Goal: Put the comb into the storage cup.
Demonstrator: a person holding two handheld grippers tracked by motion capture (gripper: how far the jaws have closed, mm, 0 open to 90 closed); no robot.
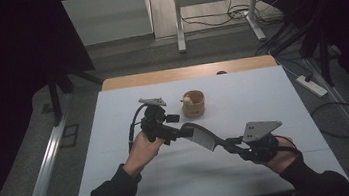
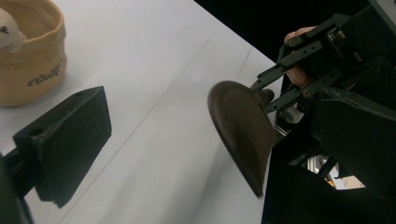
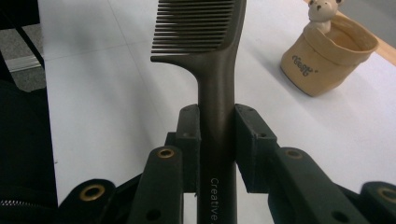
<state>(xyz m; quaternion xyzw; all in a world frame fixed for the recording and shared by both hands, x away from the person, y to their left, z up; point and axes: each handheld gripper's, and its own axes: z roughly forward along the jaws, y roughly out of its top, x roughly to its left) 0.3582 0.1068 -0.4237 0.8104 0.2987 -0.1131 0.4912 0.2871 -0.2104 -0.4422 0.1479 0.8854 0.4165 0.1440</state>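
A dark brown comb hangs above the white table. My right gripper is shut on its handle, and in the right gripper view both jaws pinch the handle while the teeth point away. My left gripper is open at the comb's head. In the left gripper view the comb head stands between the wide-spread jaws, close to the right one and far from the left one.
A tan pot holding a small toy figure stands at the table's middle back, just beyond the left gripper. The same pot is at the upper left of the left gripper view. Cables and a power strip lie on the floor to the right.
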